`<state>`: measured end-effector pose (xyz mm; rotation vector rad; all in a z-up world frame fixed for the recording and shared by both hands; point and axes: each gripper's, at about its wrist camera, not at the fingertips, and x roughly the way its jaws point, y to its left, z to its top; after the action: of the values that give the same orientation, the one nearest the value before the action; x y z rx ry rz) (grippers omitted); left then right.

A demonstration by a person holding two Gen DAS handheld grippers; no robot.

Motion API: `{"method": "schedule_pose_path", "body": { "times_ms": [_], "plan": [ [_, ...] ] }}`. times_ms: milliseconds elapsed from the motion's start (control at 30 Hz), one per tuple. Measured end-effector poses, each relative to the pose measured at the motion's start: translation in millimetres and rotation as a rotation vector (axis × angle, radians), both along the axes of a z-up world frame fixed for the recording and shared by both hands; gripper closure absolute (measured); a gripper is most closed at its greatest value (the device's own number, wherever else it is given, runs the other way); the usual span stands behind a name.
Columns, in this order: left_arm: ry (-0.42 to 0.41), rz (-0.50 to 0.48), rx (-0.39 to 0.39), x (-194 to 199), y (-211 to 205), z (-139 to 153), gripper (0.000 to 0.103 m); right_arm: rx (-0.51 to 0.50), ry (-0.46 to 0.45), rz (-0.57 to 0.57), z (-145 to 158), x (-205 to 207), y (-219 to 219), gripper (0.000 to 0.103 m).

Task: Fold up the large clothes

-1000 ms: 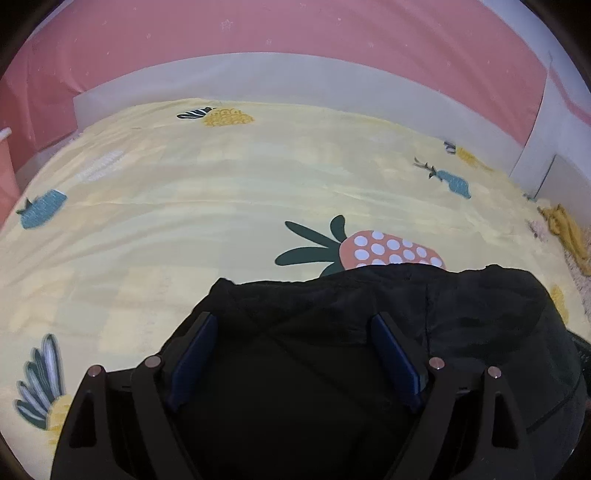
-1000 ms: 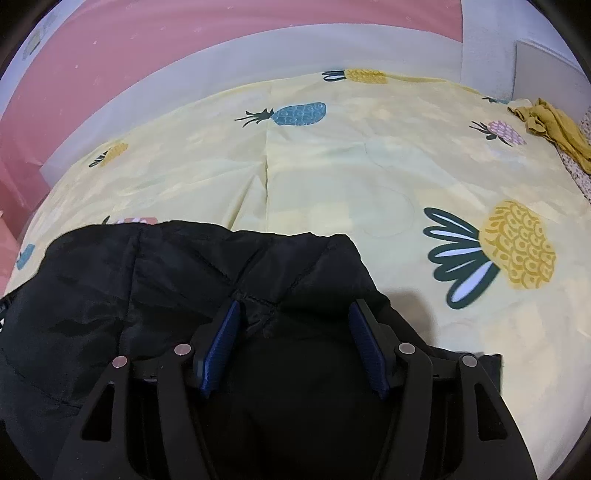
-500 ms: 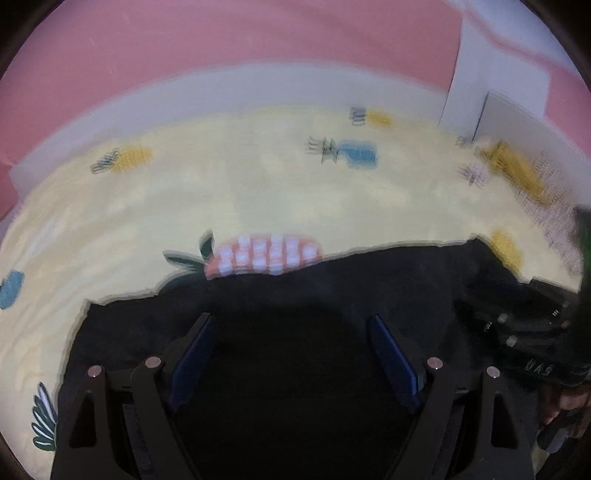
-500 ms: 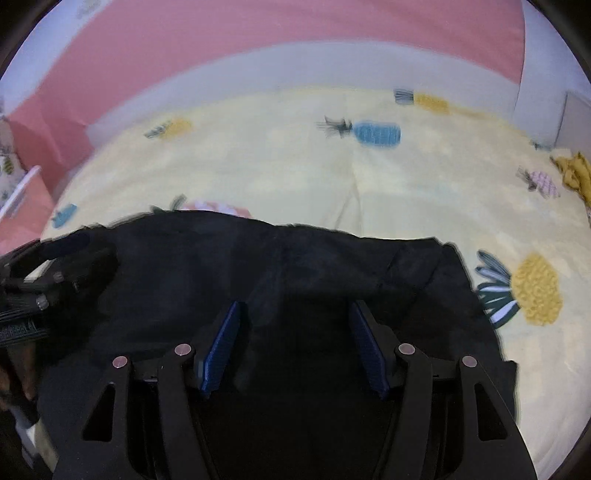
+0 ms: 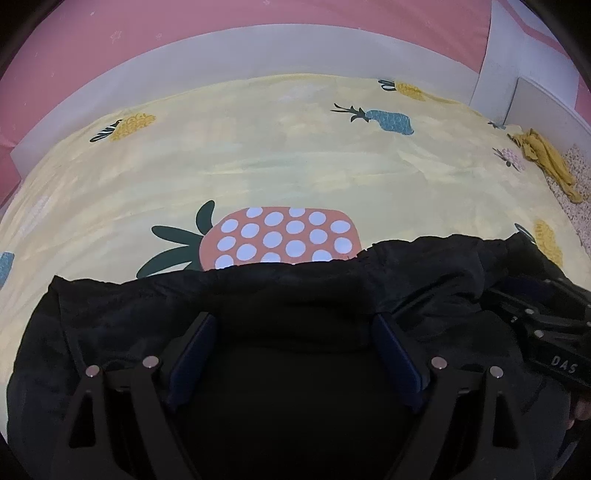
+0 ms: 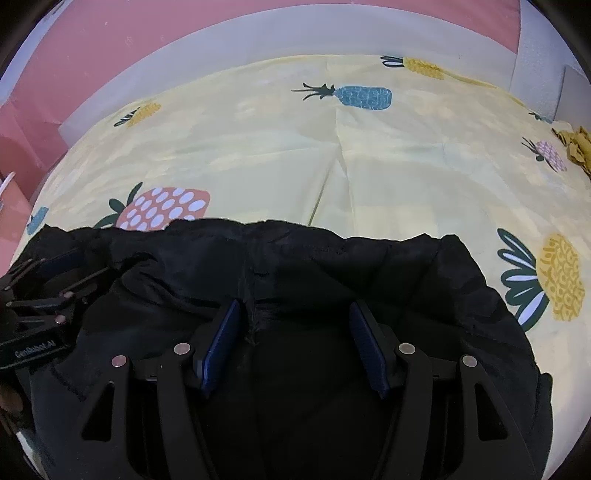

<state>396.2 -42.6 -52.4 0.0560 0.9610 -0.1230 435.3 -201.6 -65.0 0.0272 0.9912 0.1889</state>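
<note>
Ahead of the fingers we see a bed under a pale yellow sheet printed with pineapples; an orange, white-dotted pineapple lies nearest the fingertips; a white bed rail bounds the far edge; a pink wall rises beyond; a crumpled mustard cloth sits far right; lighting is even, soft.

garment: black | bedsheet: yellow, pineapple print | wall: pink

You can read "DAS" in pale letters on the black body of the right gripper, seen from the left wrist; your left gripper bears mirrored lettering, apparently "GenRobot.AI", along its body
</note>
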Motion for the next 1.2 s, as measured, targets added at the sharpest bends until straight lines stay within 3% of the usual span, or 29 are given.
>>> {"method": "schedule_pose_path", "body": {
  "times_ms": [100,167,267,367,433,500,700,833,1033,1133,1200],
  "plan": [
    [0.018,-0.003,-0.017,-2.5,6.1,13.2,0.017,0.023,-0.017,-0.018,19.4,-11.7,-10.7,0.042],
    [-0.009,-0.014,-0.049,-16.1,12.5,34.4,0.020,0.023,-0.091,-0.024,41.5,-32.8,-19.7,0.042],
    [-0.134,-0.042,-0.068,-51.8,35.7,69.2,0.020,0.030,-0.201,-0.032,66.1,-69.7,-41.9,0.042],
    [-0.234,-0.023,-0.037,-86.1,71.2,82.9,0.020,0.023,-0.224,-0.049,61.7,-91.0,-63.6,0.042],
    [-0.239,0.020,0.009,-94.9,96.6,72.6,0.020,-0.009,-0.197,-0.077,43.0,-93.7,-76.3,0.042],
    [-0.184,0.077,0.024,-93.0,121.2,47.9,0.019,0.014,-0.175,-0.099,28.3,-91.0,-85.5,0.042],
    [-0.173,0.123,-0.086,-77.5,139.6,10.5,0.015,-0.009,-0.183,-0.121,3.1,-69.1,-85.5,0.042],
    [-0.158,0.135,-0.073,-77.0,138.9,16.5,0.017,-0.020,-0.173,-0.132,12.5,-73.4,-86.2,0.042],
    [-0.252,0.125,-0.101,-136.8,152.4,50.4,0.017,0.043,-0.288,-0.120,56.8,-142.3,-106.4,0.042],
    [-0.262,0.125,-0.125,-166.9,156.7,42.4,0.017,0.054,-0.298,-0.103,54.9,-165.0,-107.3,0.042],
    [-0.223,0.139,-0.123,-167.9,157.6,22.1,0.017,0.042,-0.249,-0.102,37.3,-164.6,-106.3,0.042]
  ]
}}
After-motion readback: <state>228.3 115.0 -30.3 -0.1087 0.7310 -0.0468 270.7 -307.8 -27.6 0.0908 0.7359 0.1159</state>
